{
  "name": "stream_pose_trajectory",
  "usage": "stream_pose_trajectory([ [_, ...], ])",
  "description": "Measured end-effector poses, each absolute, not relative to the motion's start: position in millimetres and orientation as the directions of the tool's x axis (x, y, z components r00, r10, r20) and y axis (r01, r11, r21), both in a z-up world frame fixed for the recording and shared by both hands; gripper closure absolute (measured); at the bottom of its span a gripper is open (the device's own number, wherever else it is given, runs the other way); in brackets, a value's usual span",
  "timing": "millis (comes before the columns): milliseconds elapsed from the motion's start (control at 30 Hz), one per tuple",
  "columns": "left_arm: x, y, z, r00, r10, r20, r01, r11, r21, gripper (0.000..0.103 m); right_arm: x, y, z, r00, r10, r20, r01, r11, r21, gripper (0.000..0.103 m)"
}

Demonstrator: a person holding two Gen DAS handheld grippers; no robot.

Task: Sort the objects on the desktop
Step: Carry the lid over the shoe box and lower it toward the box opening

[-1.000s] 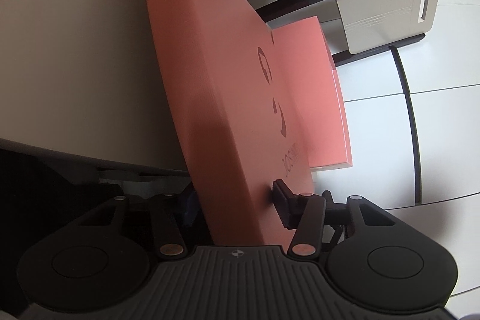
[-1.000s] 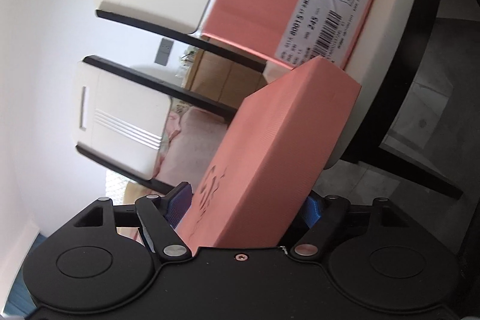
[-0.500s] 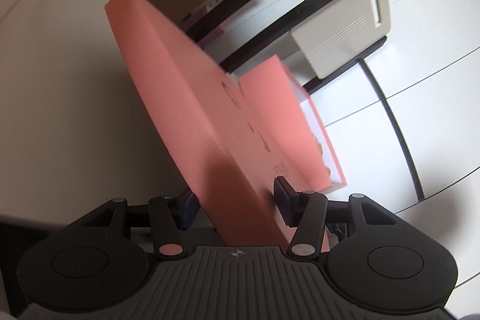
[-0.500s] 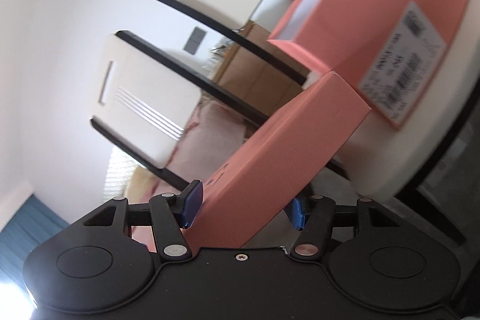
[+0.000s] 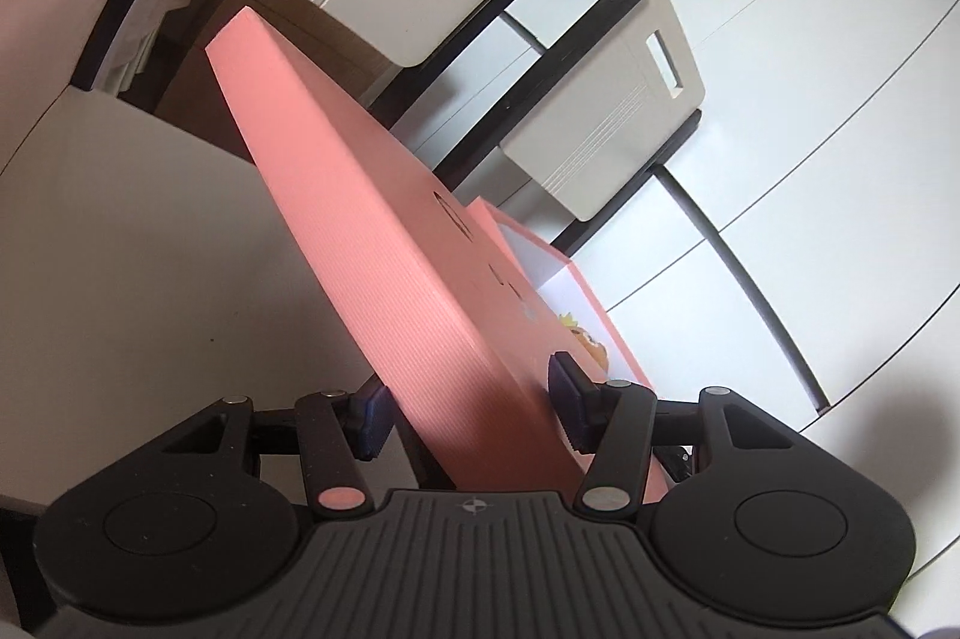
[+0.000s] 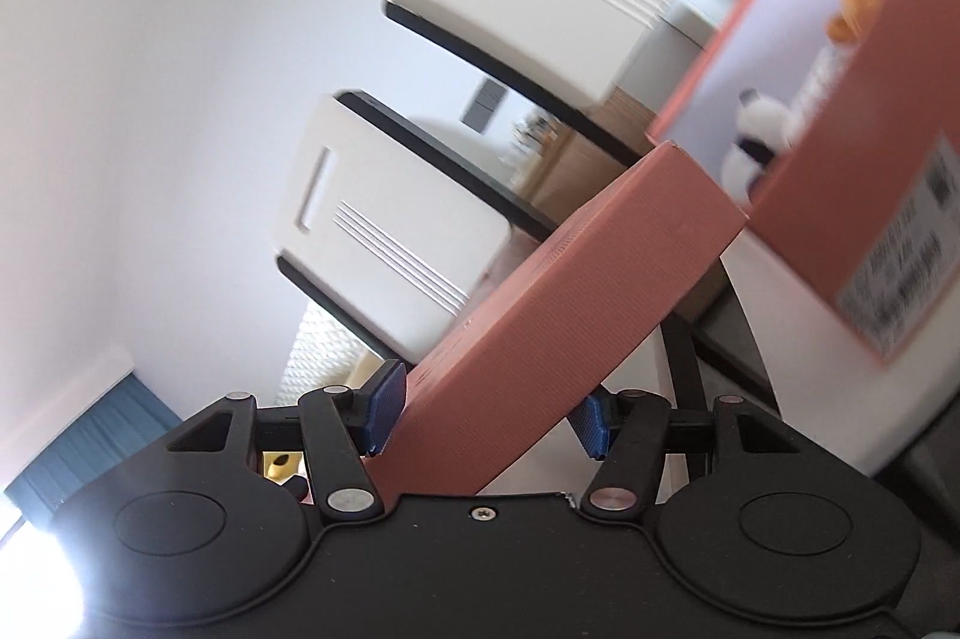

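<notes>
My left claw (image 5: 468,414) and right claw (image 6: 489,414) each clamp an edge of the pink lid (image 5: 372,243): light, stiff cardboard, easily dented; best gripped by its rims.

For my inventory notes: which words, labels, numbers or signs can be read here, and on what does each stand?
Nothing can be quoted.
White sticker with barcode on the pink box: print too blurred to read.
Dark marks on the pink lid: seen too obliquely to read.
</notes>
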State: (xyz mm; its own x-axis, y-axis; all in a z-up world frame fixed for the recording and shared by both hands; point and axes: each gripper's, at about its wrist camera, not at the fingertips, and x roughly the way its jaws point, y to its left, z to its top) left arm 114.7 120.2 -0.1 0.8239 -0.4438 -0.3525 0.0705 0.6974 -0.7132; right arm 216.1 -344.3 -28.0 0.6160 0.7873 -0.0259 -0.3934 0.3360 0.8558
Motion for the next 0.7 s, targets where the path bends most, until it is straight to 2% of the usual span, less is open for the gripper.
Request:
stream_pose_trajectory([
  [367,170,46,10,0.819,-0.504,-0.274,0.136,0.635,-0.761,0.044,240,-437,0,0.721,0.692,0.023,-0.415,0.405,0.814,0.044],
  [700,264,-66,-25,0.767,-0.619,-0.168,0.287,0.566,-0.773,0.043,267,-536,-11,0.834,0.551,0.024,-0.364,0.517,0.775,0.044],
])
